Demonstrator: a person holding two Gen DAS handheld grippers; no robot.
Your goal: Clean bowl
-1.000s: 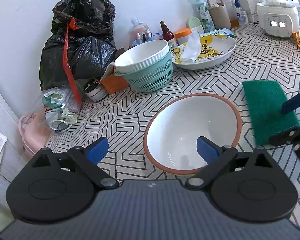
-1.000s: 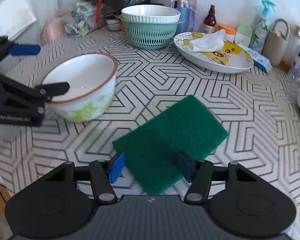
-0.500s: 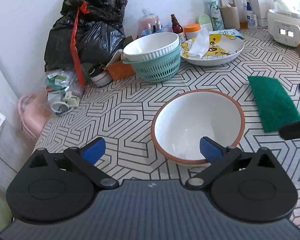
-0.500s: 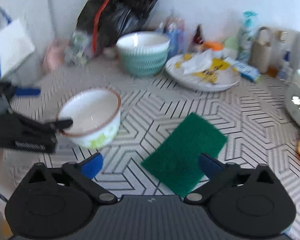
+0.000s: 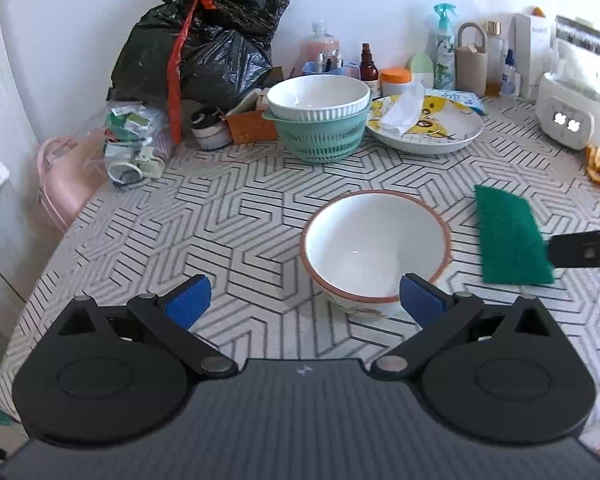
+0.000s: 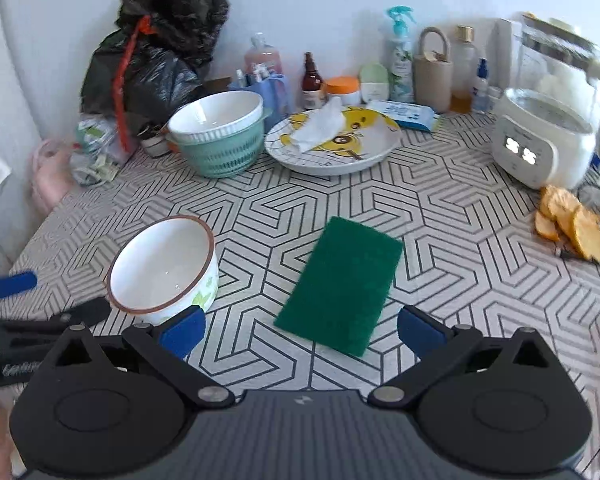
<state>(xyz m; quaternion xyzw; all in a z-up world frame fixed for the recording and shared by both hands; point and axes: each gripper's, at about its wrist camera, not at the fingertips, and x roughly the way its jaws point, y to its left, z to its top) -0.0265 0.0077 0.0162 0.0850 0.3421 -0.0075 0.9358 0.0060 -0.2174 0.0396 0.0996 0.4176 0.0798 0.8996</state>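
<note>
A white bowl with a brown rim [image 5: 374, 246] stands upright on the patterned table; it also shows in the right wrist view [image 6: 164, 270]. A green scouring pad [image 5: 508, 236] lies flat to its right, seen too in the right wrist view [image 6: 342, 284]. My left gripper [image 5: 302, 304] is open and empty, just in front of the bowl. My right gripper [image 6: 300, 328] is open and empty, just in front of the pad's near edge. Neither touches anything.
At the back stand a teal colander with a white bowl in it [image 5: 320, 120], a cartoon plate with a tissue [image 5: 426, 122], a black rubbish bag [image 5: 204, 40], bottles, and a white appliance [image 6: 544, 140]. Orange peel [image 6: 576, 228] lies at the right.
Both grippers have pulled back and up from the table. The right gripper opened wide, away from the pad. The left gripper's finger no longer reaches over the bowl's rim.
</note>
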